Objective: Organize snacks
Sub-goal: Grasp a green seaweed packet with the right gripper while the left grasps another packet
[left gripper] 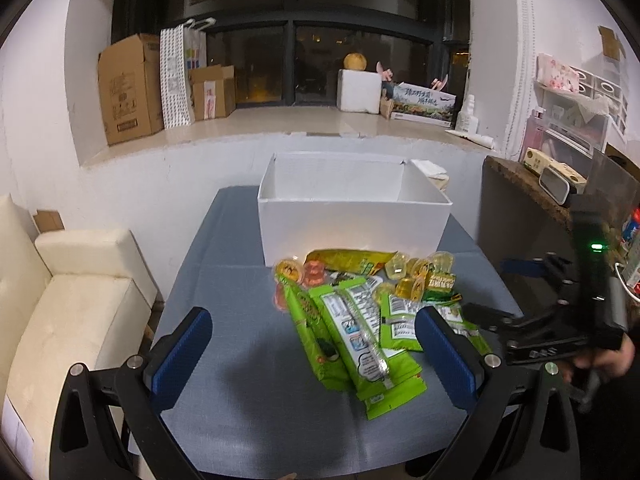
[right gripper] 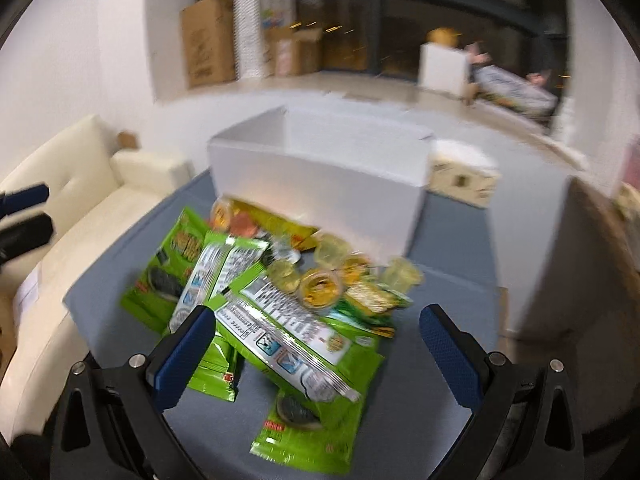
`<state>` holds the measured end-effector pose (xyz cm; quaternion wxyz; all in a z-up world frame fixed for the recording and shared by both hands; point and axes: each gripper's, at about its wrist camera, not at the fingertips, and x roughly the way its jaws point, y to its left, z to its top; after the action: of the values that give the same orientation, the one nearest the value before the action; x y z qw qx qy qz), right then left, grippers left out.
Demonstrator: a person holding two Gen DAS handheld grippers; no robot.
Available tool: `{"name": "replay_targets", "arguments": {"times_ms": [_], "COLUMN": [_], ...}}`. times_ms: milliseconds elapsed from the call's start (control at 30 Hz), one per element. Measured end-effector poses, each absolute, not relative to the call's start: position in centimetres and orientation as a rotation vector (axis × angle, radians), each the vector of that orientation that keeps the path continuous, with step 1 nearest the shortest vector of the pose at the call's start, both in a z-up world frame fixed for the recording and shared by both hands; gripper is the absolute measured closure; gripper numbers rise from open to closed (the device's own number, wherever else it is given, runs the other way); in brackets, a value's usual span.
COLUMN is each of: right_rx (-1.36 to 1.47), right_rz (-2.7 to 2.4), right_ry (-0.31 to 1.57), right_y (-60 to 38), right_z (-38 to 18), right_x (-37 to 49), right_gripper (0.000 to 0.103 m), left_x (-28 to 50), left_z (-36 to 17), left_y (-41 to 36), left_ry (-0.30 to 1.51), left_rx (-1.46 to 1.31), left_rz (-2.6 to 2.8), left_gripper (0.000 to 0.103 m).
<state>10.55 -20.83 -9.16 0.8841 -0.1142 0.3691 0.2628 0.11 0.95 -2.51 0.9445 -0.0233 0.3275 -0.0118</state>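
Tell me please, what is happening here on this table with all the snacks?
A person holds a two-finger gripper in each hand and is sorting snacks. A pile of green snack packets and small jelly cups lies on the blue-grey table, just in front of an open white box. No snack can be seen inside the box. Both the left gripper and the right gripper are open and hold nothing. The right one hovers over the green packets, its picture blurred.
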Motion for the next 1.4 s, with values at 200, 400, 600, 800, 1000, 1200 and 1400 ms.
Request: {"name": "replay_targets", "arguments": {"times_ms": [200,400,600,800,1000,1200,1400], "right_rx": [-0.405,-0.553,-0.509,-0.476,-0.352,-0.166,0.007], "right_rz": [0.714,0.846,0.891,0.888,0.713,0.506,0.438], "right_ry": [0.838,0.902,0.966,0.924,0.869,0.817,0.744], "right_y": [-18.2,-16.1,-16.0,-16.9,-18.8,-20.7,-22.3], "right_z": [-12.5,-15.3,-17.2,-16.2,-13.1,-10.5,-8.6], "right_x": [13.1,13.5,14.4,13.3,10.9,7.9,5.5], "right_gripper": [0.000,0.000,0.023,0.025,0.025,0.025,0.025], "left_x": [0.2,0.3,0.7,1.5,3.4,6.2,8.3], "left_z": [-3.6,-4.7,-6.0,-7.3,-8.5,-10.4,-12.7], "left_y": [2.2,2.5,2.4,2.7,3.2,3.1,3.1], "left_ry": [0.689,0.710,0.742,0.783,0.797,0.840,0.896], "left_rx": [-0.064,-0.061,-0.071,-0.093,-0.131,-0.156,-0.207], "left_rz": [-0.016,-0.020,-0.038,-0.032,-0.023,-0.036,-0.043], "left_gripper": [0.000,0.000,0.000,0.000,0.000,0.000,0.000]}}
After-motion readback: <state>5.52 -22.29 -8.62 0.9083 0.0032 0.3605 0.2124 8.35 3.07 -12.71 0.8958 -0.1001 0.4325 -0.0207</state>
